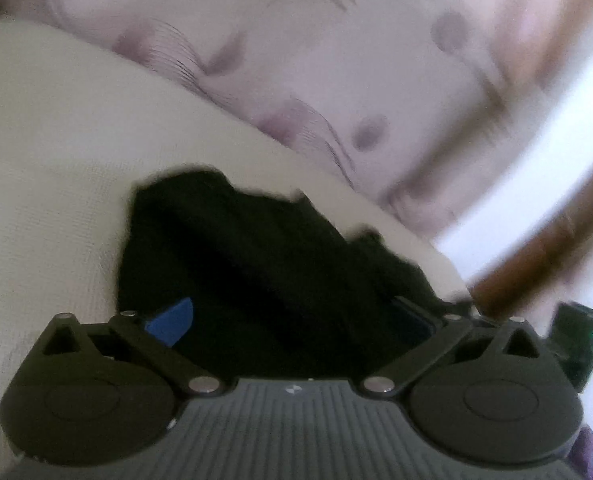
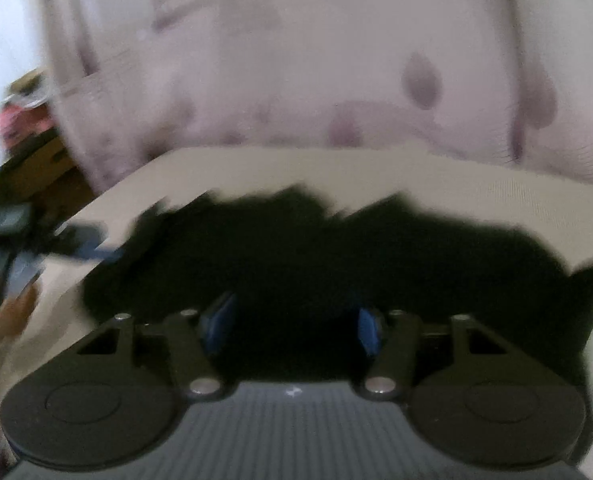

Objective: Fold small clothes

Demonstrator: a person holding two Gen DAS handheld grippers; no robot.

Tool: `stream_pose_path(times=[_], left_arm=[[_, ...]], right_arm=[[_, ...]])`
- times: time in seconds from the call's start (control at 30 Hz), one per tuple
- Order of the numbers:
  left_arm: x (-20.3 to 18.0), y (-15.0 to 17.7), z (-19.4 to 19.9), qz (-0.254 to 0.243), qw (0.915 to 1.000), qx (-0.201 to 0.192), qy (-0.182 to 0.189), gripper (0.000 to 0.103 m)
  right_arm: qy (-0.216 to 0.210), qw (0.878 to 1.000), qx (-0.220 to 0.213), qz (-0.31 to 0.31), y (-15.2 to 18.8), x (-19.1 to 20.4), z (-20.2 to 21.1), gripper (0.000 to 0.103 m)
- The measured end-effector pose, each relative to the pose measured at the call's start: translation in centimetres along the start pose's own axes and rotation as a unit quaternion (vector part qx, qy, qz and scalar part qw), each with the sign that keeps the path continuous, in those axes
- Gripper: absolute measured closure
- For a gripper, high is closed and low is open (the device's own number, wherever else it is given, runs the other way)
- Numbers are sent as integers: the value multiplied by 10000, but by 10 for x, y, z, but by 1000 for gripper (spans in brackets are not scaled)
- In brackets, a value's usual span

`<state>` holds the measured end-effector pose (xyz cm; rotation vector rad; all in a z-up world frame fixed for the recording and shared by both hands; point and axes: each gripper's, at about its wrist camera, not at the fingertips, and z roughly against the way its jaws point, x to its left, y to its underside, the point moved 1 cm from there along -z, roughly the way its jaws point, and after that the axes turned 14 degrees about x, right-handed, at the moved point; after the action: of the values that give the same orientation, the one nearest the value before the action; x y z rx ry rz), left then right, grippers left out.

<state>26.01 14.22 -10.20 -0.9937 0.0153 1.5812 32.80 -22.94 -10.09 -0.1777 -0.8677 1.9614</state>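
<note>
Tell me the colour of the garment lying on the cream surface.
Black garment, plain as far as the blur shows; clearest in the right wrist view.

Black garment (image 1: 256, 264) lying crumpled on cream bedding

In the left wrist view it fills the lower centre as a dark, rumpled heap with a ragged upper edge; in the right wrist view it (image 2: 296, 256) spreads across the middle, one corner trailing toward the right edge.

We count one black garment (image 1: 256, 264), lying on one cream cloth (image 1: 48, 152), with one lilac-patterned sheet (image 1: 316, 60) beyond at the far side, and two grippers: left gripper (image 1: 292, 320), right gripper (image 2: 292, 328).
</note>
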Motion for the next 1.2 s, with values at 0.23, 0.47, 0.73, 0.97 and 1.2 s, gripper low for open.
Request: stream_pose_path(times=[0.23, 0.47, 0.73, 0.97, 1.2], left_arm=[[5, -6, 33, 262, 9896, -1267, -627, 1], [-18, 30, 26, -857, 9938, 113, 693, 1], [-34, 3, -42, -670, 9898, 912, 870, 0], [-6, -33, -3, 552, 9844, -1538, -661, 1], [5, -25, 18, 59, 9945, -910, -519, 1]], right_arm=[[-295, 9709, -1660, -1698, -4, -63, 32, 39], [-1436, 9845, -1008, 27, 41, -1, 48, 39], [-1423, 9866, 276, 750, -1, 38, -30, 41], [-532, 9660, -1529, -2018, -25, -57, -6, 39], [-671, 9747, -1432, -1583, 44, -75, 46, 29]])
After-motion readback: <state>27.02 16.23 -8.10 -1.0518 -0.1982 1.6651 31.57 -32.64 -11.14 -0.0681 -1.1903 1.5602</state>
